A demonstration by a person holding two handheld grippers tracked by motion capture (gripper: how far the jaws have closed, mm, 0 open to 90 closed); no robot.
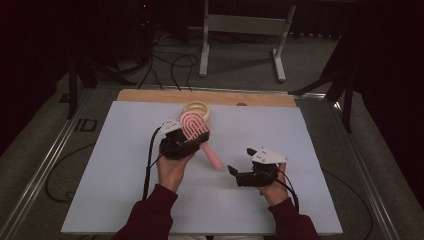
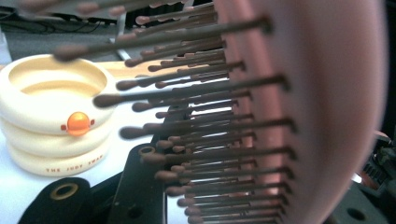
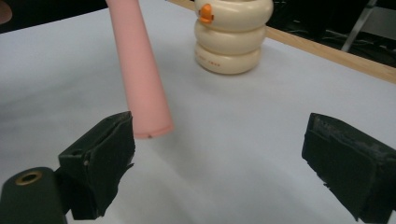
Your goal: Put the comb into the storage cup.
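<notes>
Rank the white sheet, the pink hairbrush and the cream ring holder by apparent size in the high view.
1. White sheet, by far the largest.
2. Pink hairbrush, held in the left tool.
3. Cream ring holder, partly hidden behind the brush head, so its ranking is less certain.

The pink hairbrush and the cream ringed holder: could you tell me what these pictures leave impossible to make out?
- Pink hairbrush: in the left gripper view its near bristles blur and its head runs off the frame's edges; where the jaws clamp it is hidden.
- Cream holder: the small print on its bottom ring is too small to read fully.
- Right gripper: open; the brush handle's upper part is cut off.
</notes>
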